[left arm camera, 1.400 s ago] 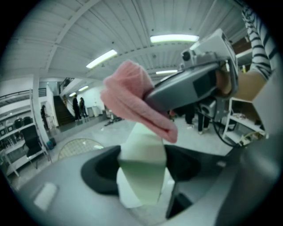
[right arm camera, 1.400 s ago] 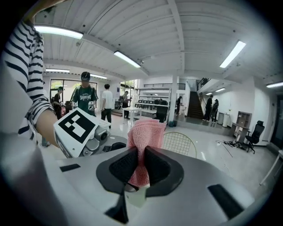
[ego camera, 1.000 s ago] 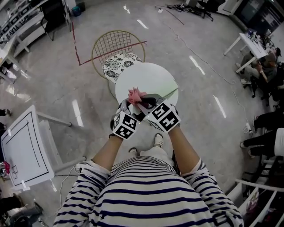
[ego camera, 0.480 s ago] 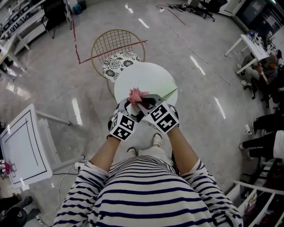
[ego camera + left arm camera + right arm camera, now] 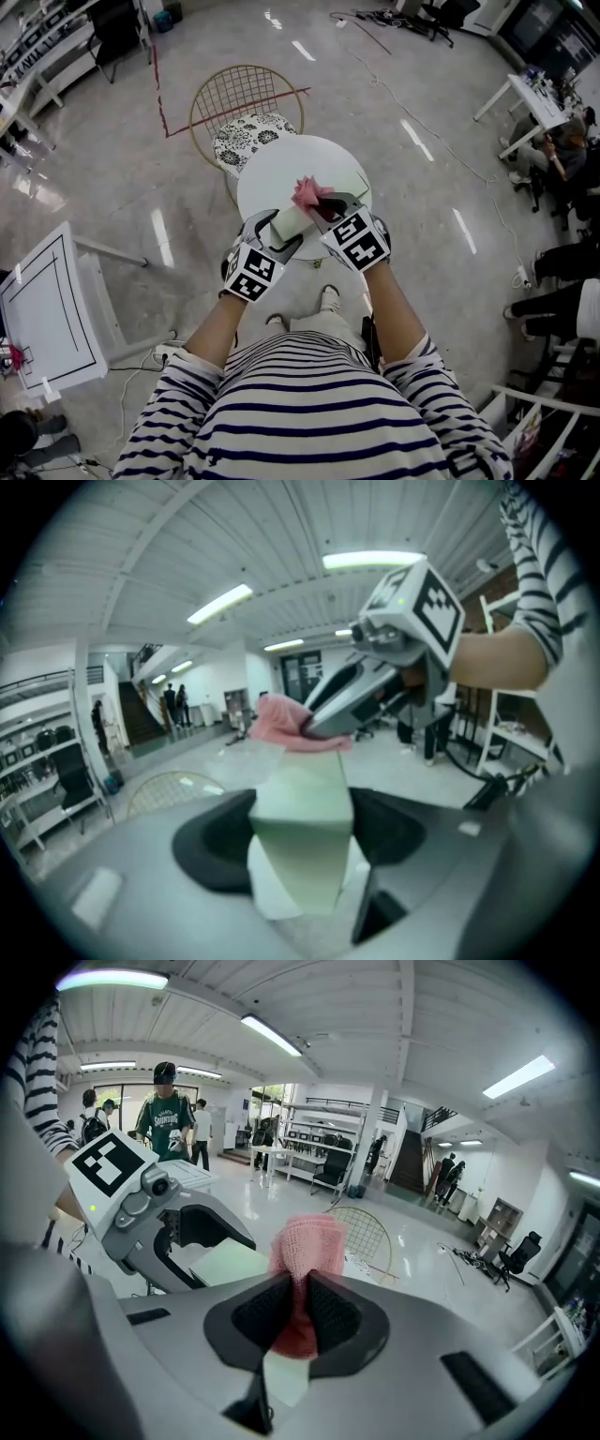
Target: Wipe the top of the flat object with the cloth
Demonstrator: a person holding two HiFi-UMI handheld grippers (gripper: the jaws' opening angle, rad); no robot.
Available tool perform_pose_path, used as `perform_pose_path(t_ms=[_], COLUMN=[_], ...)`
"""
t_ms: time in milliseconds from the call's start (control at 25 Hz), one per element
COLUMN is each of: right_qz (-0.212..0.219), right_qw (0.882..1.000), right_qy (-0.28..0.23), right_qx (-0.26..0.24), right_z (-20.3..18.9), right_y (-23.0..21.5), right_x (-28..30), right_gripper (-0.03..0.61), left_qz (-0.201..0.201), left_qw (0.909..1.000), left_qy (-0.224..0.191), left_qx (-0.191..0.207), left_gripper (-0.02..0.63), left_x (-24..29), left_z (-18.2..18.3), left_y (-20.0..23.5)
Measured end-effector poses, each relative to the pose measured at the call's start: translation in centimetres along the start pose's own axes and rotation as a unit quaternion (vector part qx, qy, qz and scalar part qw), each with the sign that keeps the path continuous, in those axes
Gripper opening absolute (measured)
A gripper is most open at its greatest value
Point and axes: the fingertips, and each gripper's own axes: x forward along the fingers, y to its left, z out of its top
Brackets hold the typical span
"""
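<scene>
A flat pale green object (image 5: pixel 289 222) is held over the near edge of a round white table (image 5: pixel 281 164). My left gripper (image 5: pixel 279 231) is shut on its near end; in the left gripper view the object (image 5: pixel 302 827) fills the gap between the jaws (image 5: pixel 302 860). My right gripper (image 5: pixel 323 204) is shut on a pink cloth (image 5: pixel 309 193), which rests on the object's far end. The right gripper view shows the cloth (image 5: pixel 307 1246) pinched between the dark pads (image 5: pixel 302 1312), with the left gripper (image 5: pixel 187 1241) and the green object (image 5: pixel 230 1262) to its left.
A gold wire chair with a patterned cushion (image 5: pixel 248 131) stands behind the table. A white desk (image 5: pixel 47 309) is at the left. Seated people and desks (image 5: pixel 553 141) are at the far right. The person's shoes (image 5: pixel 328 298) are below the table edge.
The right gripper has carried the pink cloth to the right and farther away along the green object. The left gripper has shifted slightly left and nearer, still holding the object.
</scene>
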Motion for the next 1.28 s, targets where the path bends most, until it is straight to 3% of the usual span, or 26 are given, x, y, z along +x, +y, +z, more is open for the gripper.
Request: perform_pose_path(t_ms=[600, 1120, 1280], right_qz=[-0.081, -0.138, -0.189], right_qw=[0.996, 0.99, 0.981], right_qy=[0.013, 0.021, 0.018], right_qx=[0.018, 0.031, 0.029], right_z=[-2.9, -4.1, -4.1], right_y=[-8.0, -11.3, -13.0], right_x=[-0.9, -1.5, -2.8], right_gripper=[0.049, 0.049, 0.049], left_qz=[0.0, -0.002, -0.002], left_qw=[1.0, 1.0, 1.0], left_qy=[0.001, 0.005, 0.006], left_qx=[0.0, 0.002, 0.001], left_gripper=[0.307, 0.307, 0.307], left_x=[-0.1, 0.0, 0.1], left_z=[-0.1, -0.1, -0.2], left_y=[0.2, 0.4, 0.5])
